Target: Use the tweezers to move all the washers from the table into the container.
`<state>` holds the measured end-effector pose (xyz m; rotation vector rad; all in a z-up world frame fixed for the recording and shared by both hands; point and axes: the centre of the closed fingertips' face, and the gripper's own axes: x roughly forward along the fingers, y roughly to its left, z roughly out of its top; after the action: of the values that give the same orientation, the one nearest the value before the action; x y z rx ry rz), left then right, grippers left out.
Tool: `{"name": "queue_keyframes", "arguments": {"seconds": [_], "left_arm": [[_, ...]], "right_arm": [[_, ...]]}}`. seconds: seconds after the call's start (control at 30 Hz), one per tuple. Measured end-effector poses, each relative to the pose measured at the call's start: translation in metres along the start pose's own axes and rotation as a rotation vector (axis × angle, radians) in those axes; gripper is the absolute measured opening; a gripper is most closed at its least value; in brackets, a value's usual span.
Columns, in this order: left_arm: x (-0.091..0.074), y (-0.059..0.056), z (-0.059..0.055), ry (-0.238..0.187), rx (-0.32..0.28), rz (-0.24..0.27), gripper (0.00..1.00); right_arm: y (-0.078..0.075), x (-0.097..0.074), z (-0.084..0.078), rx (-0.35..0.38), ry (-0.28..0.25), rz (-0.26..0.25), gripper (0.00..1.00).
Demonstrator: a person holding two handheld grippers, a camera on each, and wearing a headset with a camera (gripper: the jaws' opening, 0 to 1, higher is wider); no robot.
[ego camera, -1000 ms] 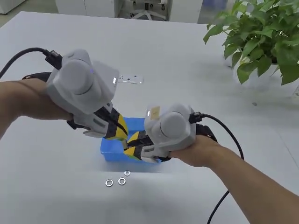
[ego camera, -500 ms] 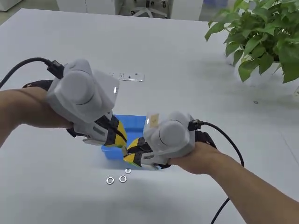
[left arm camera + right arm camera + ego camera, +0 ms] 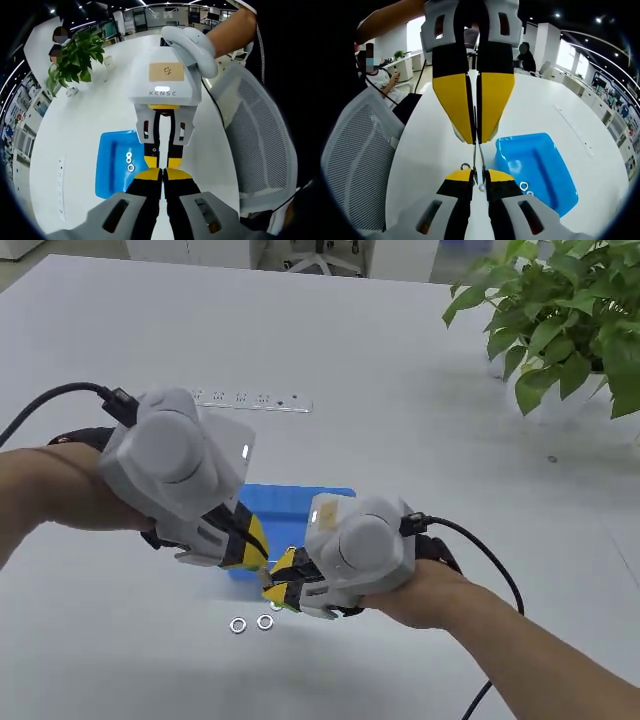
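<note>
Thin metal tweezers [image 3: 476,145] run between both pairs of yellow-and-black jaws. My left gripper [image 3: 474,125] is shut on their upper part, and my right gripper [image 3: 479,179] is shut on them lower down, near the tips. In the head view the left gripper [image 3: 250,543] and right gripper [image 3: 280,590] meet just in front of the blue container [image 3: 300,502]. Two washers [image 3: 237,625] [image 3: 265,621] lie on the table near the jaws. One washer [image 3: 481,188] sits at the tweezer tips, another [image 3: 465,166] beside them. Two washers [image 3: 130,162] lie inside the container [image 3: 111,165].
A white power strip [image 3: 250,400] lies on the table [image 3: 420,440] behind the container. A potted plant [image 3: 565,310] stands at the far right. A mesh chair [image 3: 260,140] is beside the table's near edge. Cables trail from both grippers.
Both grippers, with the tweezers, have come forward off the container's front edge and down toward the loose washers. The head camera has shifted a little.
</note>
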<state>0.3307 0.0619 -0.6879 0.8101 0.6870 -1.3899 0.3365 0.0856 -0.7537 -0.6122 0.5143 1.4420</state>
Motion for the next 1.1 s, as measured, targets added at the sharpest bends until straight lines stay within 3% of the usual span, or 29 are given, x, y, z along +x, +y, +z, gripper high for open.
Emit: {"name": "queue_keyframes", "arguments": {"seconds": [0.4, 1.1], "left_arm": [[0.006, -0.010, -0.008, 0.010, -0.017, -0.018, 0.05], [0.015, -0.016, -0.018, 0.023, -0.041, -0.043, 0.05]], "right_arm": [[0.010, 0.009, -0.006, 0.006, 0.006, 0.025, 0.12], [0.019, 0.021, -0.013, 0.022, 0.013, 0.053, 0.12]]}}
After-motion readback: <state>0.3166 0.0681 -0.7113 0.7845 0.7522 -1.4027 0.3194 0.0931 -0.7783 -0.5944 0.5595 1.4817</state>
